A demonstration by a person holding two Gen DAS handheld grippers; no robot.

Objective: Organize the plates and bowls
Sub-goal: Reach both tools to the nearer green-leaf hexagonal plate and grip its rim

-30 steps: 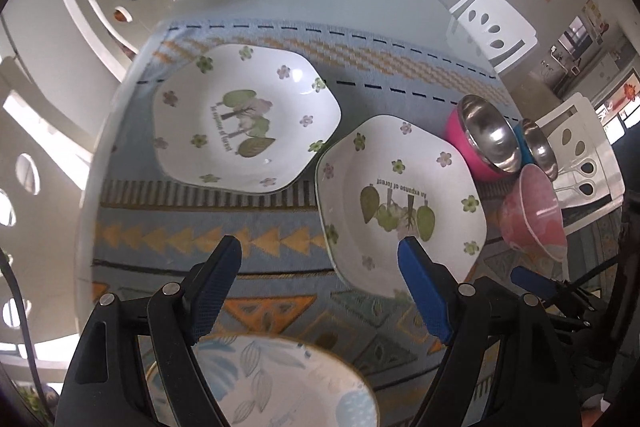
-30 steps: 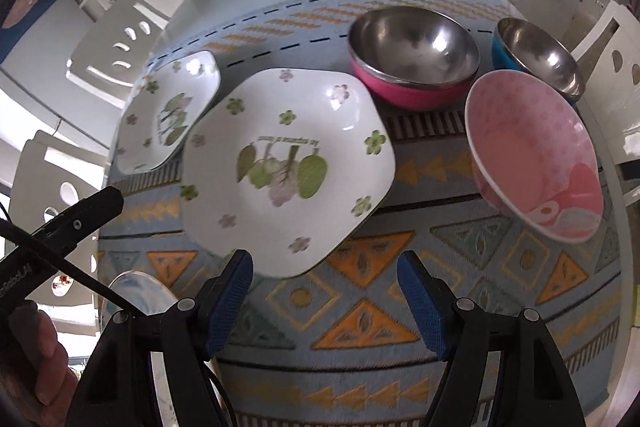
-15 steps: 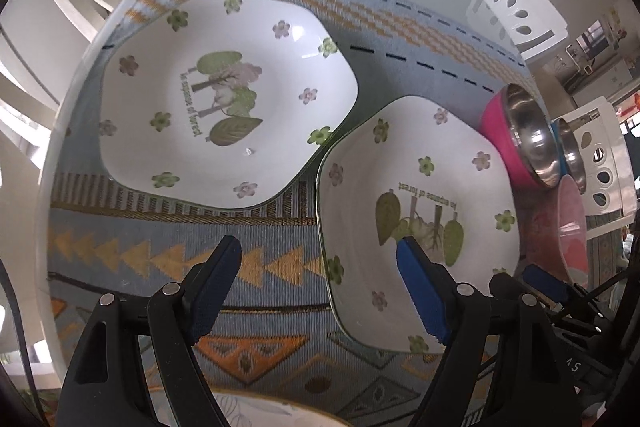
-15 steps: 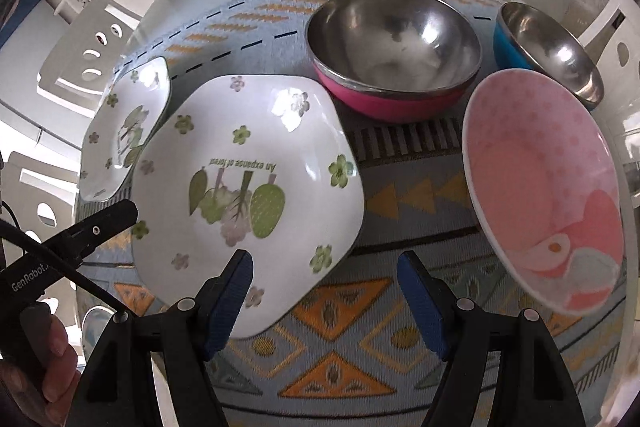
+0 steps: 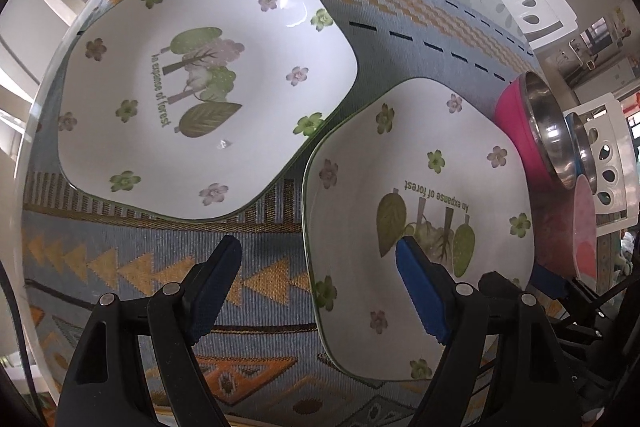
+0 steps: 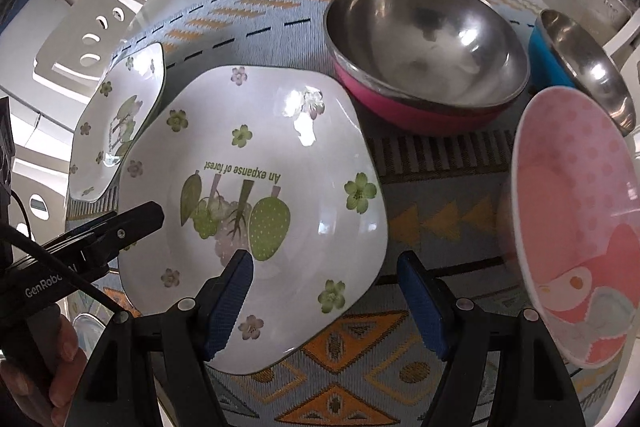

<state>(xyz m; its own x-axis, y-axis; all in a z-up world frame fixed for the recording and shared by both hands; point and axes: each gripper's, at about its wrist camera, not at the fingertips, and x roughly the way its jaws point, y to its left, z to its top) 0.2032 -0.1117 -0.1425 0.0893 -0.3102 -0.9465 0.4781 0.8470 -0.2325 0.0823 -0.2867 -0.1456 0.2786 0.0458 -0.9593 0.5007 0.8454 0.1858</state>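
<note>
White glazed china fills the left wrist view: two angular plates lie flat on the patterned woven mat (image 5: 256, 267). The far plate (image 5: 208, 95) has its print running top to bottom, treetops toward the right. The near plate (image 5: 420, 227), just beside it without touching, shows "An expanse of forest" upside down. The left gripper (image 5: 320, 259) hangs over the near plate's left rim, jaws apart, one finger over the mat, the other over the china.

Seen from the right wrist, the right gripper (image 6: 324, 279) straddles the same near plate (image 6: 256, 211) at its lower right rim, jaws apart, gripping nothing. A pink steel bowl (image 6: 424, 67), blue bowl (image 6: 580, 67) and pink patterned bowl (image 6: 576, 227) stand upright to the right.
</note>
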